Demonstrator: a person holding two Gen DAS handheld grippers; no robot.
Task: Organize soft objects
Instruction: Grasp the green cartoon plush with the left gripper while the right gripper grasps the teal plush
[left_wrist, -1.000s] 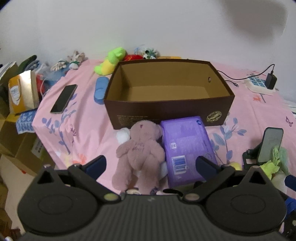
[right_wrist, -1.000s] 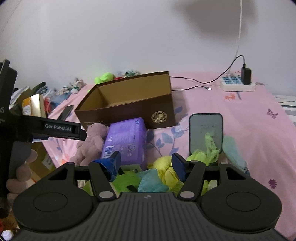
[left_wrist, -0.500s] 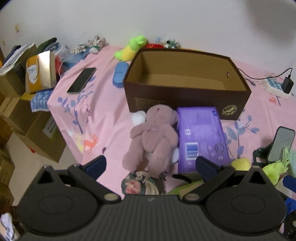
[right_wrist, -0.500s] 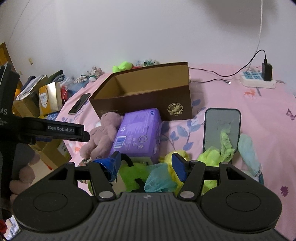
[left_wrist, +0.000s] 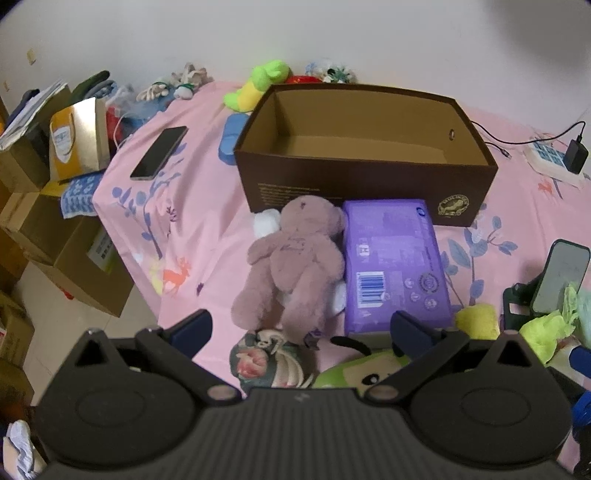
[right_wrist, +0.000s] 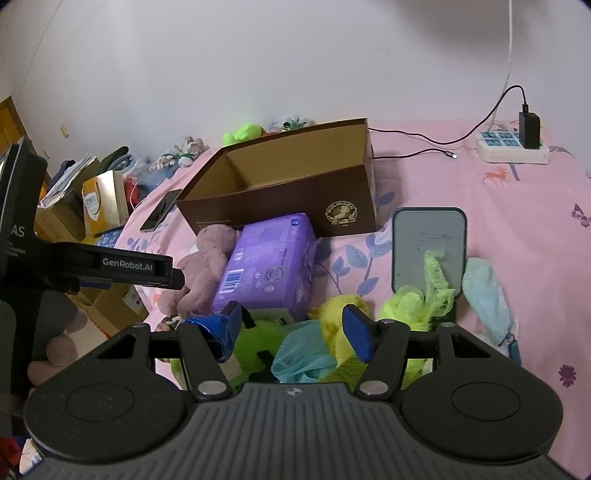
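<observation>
An empty brown cardboard box (left_wrist: 365, 155) stands on the pink bed, also in the right wrist view (right_wrist: 291, 192). In front of it lie a pink plush bear (left_wrist: 295, 266) and a purple soft pack (left_wrist: 395, 258). A floral pouch (left_wrist: 266, 360) and a green plush (left_wrist: 362, 373) lie nearer. My left gripper (left_wrist: 301, 326) is open and empty, above and short of the bear. My right gripper (right_wrist: 293, 325) is open and empty, over a pile of teal (right_wrist: 303, 360), yellow (right_wrist: 336, 321) and lime mesh (right_wrist: 424, 295) soft items.
A phone on a stand (right_wrist: 428, 251) stands right of the pile. Another phone (left_wrist: 159, 153) lies at the bed's left. A power strip (left_wrist: 554, 162) with cables is at the back right. Plush toys (left_wrist: 258, 85) line the wall. Cardboard boxes (left_wrist: 55, 236) sit on the floor left.
Both grippers have pulled back and risen; the views show more of the near bed edge, the floral pouch and green plush. Both stay open.
</observation>
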